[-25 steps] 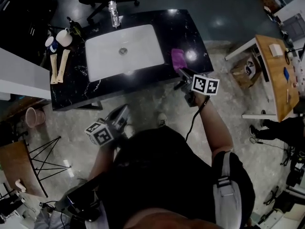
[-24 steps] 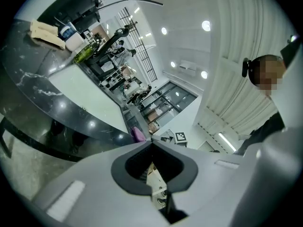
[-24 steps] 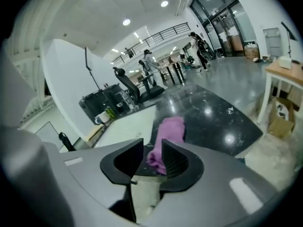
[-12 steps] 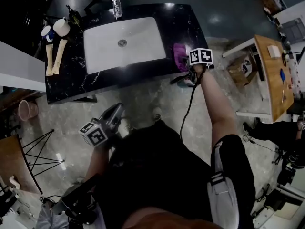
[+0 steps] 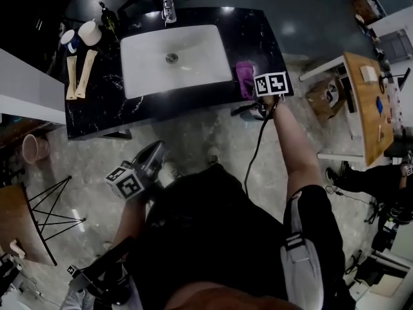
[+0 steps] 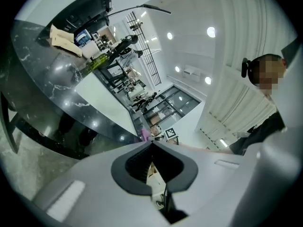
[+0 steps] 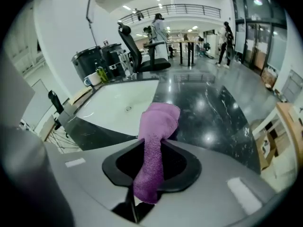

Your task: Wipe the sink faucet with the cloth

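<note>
While I grasp: right gripper (image 7: 152,144) jaws closing, purple cloth (image 7: 161,118) pinched between them.
Left gripper (image 6: 151,144): jaws together, empty.
Remaining: faucet (image 5: 168,4) unwiped.

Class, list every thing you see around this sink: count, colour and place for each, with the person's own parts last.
counter: one, black marbled, centre
sink: one, white, set in the counter
faucet: one, silver, behind the sink
cloth: one, purple, on the counter right of the sink
cups: two, white and blue-white, counter's left end
bottle: one, green, beside the cups
strips: two, beige, lying near the cups
table: one, wooden, far right
left gripper: one, grey, jaws together, empty, away from the counter
right gripper: one, grey, jaws closing, cloth between them
</note>
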Action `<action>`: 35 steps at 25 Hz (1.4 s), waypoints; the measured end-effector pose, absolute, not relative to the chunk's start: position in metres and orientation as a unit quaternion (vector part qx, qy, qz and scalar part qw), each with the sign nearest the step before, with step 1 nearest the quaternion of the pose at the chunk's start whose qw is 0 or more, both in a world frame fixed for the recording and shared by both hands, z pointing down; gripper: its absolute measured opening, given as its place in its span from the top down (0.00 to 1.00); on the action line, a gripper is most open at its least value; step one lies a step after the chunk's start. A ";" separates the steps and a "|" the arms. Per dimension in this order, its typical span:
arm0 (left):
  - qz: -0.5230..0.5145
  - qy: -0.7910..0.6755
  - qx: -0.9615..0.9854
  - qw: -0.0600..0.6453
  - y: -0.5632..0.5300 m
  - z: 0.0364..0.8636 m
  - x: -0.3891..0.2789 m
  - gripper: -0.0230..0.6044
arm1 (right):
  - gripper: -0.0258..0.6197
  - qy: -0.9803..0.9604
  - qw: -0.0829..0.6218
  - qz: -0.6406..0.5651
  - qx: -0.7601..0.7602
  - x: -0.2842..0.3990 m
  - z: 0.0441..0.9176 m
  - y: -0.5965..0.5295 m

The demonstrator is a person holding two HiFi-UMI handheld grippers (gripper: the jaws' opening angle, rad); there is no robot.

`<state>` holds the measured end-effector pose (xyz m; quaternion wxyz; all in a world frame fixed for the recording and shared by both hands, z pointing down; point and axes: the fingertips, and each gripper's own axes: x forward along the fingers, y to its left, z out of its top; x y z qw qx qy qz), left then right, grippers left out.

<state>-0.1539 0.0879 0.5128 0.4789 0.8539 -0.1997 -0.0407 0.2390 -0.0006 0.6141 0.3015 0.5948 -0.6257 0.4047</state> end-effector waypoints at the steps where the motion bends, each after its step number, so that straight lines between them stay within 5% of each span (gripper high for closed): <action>1: -0.041 -0.198 0.855 0.478 0.087 0.512 -0.158 0.96 | 0.80 -0.635 0.313 0.379 0.595 0.231 0.606 -0.002; 12: -0.044 -0.195 0.867 0.457 0.082 0.501 -0.185 0.96 | 0.81 -0.754 0.346 0.121 0.545 0.107 0.475 -0.075; 20: -0.078 -0.273 0.849 0.445 0.053 0.501 -0.203 0.96 | 0.81 -0.769 0.438 -0.070 0.460 0.065 0.414 -0.188; 35: -0.115 -0.432 0.788 0.422 -0.006 0.493 -0.188 0.96 | 0.81 -0.795 0.528 -0.141 0.263 0.048 0.443 -0.358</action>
